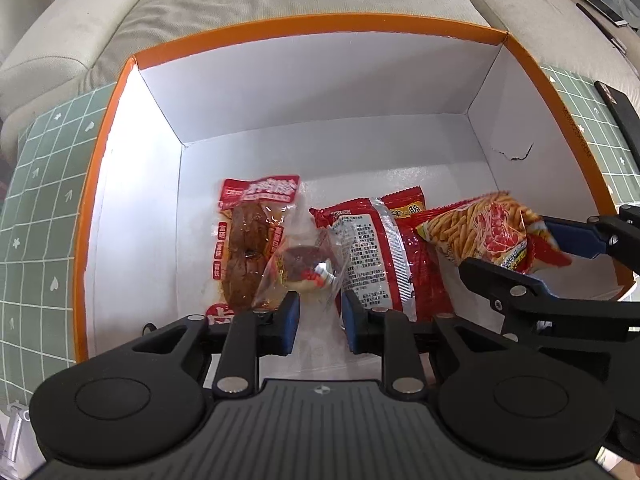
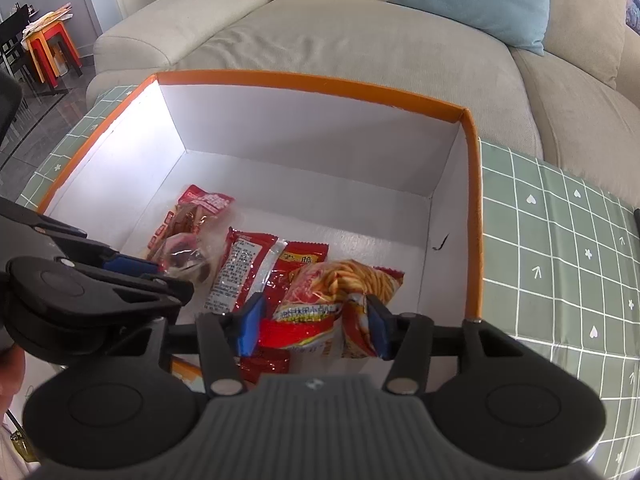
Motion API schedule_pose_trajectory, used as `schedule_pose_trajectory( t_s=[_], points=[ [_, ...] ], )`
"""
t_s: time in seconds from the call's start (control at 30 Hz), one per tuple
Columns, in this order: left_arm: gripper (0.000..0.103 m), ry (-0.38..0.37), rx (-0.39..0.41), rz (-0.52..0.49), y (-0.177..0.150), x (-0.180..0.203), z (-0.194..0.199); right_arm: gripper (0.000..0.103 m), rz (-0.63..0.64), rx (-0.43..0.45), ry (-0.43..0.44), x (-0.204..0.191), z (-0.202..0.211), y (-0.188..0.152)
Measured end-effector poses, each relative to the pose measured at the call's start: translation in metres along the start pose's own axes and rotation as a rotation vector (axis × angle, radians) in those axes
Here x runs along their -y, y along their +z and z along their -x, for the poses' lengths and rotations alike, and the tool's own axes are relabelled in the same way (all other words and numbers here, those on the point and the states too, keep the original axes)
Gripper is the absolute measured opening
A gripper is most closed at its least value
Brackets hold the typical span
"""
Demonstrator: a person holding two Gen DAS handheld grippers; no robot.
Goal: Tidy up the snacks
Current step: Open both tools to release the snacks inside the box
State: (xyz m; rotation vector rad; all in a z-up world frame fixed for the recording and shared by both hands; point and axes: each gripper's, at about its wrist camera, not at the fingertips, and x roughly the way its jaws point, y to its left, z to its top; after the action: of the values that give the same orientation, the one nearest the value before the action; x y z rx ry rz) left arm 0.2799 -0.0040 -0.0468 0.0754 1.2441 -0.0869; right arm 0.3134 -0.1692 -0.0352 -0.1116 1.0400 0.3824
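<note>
An orange-rimmed white box (image 1: pixel 320 26) (image 2: pixel 312 80) holds several snacks. From left to right they are a red meat packet (image 1: pixel 244 248), a clear-wrapped round cake (image 1: pixel 300 272) and a red foil packet (image 1: pixel 380 252). My left gripper (image 1: pixel 320 324) hovers low in the box just behind the cake; its blue pads stand a little apart with bare floor between them. My right gripper (image 2: pixel 314 330) is shut on the crumpled end of a stick-snack bag (image 2: pixel 344 284) (image 1: pixel 480 228), which leans on the red foil packet (image 2: pixel 256 268).
The box stands on a green checked tablecloth (image 2: pixel 560 240) in front of a beige sofa (image 2: pixel 360 40) with yellow and blue cushions. A black phone (image 1: pixel 616 108) lies right of the box. The far half of the box floor is bare.
</note>
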Motion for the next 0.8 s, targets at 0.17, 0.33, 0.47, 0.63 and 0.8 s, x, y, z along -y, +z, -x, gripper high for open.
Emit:
schedule_pose_trajectory(
  t_s=[0.17,0.33,0.47,0.63,0.8],
  points=[
    [0.043,0.023,0.002,0.005,0.000,-0.003,0.002,0.054,0.002,0.000,-0.006,0.000,0.000,-0.001],
    [0.056,0.056,0.019,0.001,0.000,-0.001,0.004,0.066,0.006,-0.002,-0.035,0.000,0.000,-0.003],
    [0.060,0.068,0.066,0.005,-0.004,-0.001,0.012,0.071,-0.004,0.006,-0.033,0.004,0.005,-0.003],
    [0.061,0.106,0.169,0.025,-0.019,-0.001,0.035,0.072,0.016,0.068,-0.066,0.000,0.021,-0.007],
    [0.061,0.135,0.300,0.070,-0.042,-0.006,0.061,0.072,0.019,0.179,-0.085,-0.008,0.043,-0.021]
  ],
)
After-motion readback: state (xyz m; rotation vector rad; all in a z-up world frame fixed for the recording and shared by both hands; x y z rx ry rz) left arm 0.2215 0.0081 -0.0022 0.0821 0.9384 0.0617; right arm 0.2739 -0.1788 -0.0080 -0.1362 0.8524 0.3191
